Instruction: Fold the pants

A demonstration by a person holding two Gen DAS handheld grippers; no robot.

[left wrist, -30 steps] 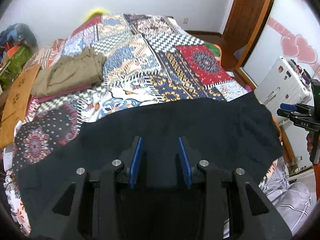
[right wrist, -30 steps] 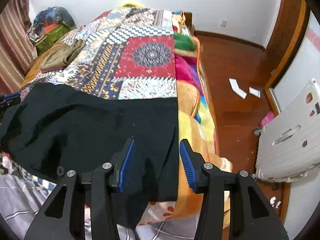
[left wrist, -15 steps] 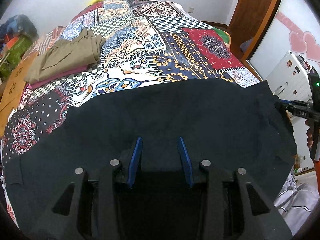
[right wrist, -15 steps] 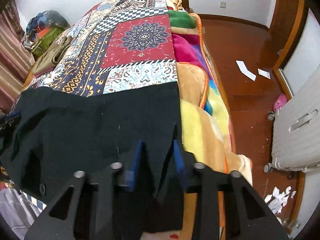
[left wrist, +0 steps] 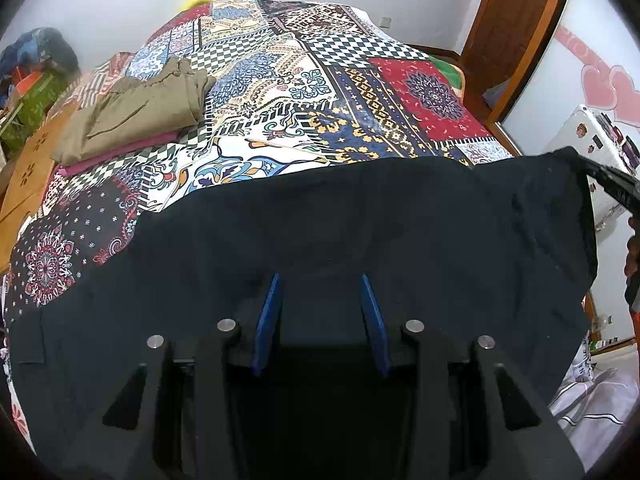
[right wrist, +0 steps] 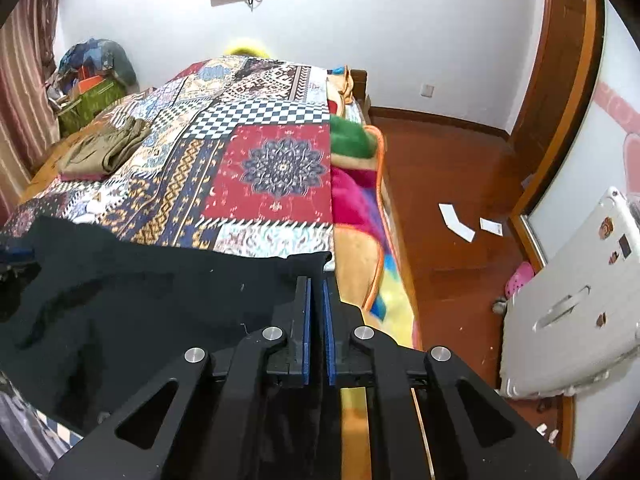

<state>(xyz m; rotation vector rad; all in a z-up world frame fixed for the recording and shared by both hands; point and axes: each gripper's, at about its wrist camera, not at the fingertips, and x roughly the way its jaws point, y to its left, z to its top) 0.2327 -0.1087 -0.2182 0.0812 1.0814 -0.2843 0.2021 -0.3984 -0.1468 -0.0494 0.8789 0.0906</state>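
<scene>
Black pants (left wrist: pixel 360 220) lie spread across the near end of the patchwork bedspread (left wrist: pixel 300 92). My left gripper (left wrist: pixel 320 280) hovers low over their middle; its jaws are opening, and the blue pads stand apart above the cloth without pressing on it. My right gripper (right wrist: pixel 316 282) is shut on the right-hand corner of the black pants (right wrist: pixel 140 300), at the bed's side. In the left wrist view the right gripper (left wrist: pixel 612 188) holds that corner raised off the bed, with a hand partly visible below it.
Folded khaki pants (left wrist: pixel 136 116) rest on a magenta garment at the bed's far left. A bright blanket (right wrist: pixel 356 208) hangs off the bed's right side. A white suitcase (right wrist: pixel 572 300) and paper scraps (right wrist: pixel 456 224) are on the wooden floor to the right.
The right gripper's jaws closed on the pants' right corner and raised it. The left gripper sank closer to the cloth and its pads spread slightly.
</scene>
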